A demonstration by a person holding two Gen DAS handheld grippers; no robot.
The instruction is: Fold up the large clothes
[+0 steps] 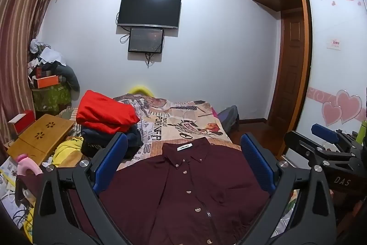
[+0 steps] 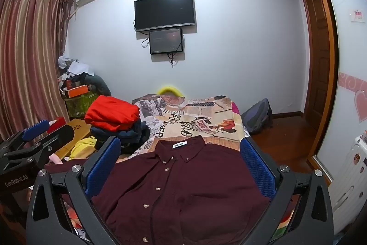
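We are holding the left hand-held gripper (image 1: 183, 162) and right hand-held gripper (image 2: 181, 160) released, grasping nothing, above the maroon shirt (image 1: 183, 194) lying buttoned and flat on the bed (image 1: 183, 116).

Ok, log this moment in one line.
shirt: flat on bed, buttoned | left gripper: open | right gripper: open | fold: not started

The button-up shirt (image 1: 183, 187) filling the lower middle of the frame is deep maroon with pale buttons and a white collar label, lying on a bedspread (image 1: 183, 121) printed in cream, black and red newspaper-style graphics. At left centre a bright red garment (image 1: 105, 113) tops a pile of navy clothes (image 1: 128, 139), with a yellow cloth (image 1: 66, 148) below. The curtain (image 1: 18, 22) along the left edge is striped maroon and tan, and both grippers' fingers (image 1: 110, 160) carry blue pads on black frames.
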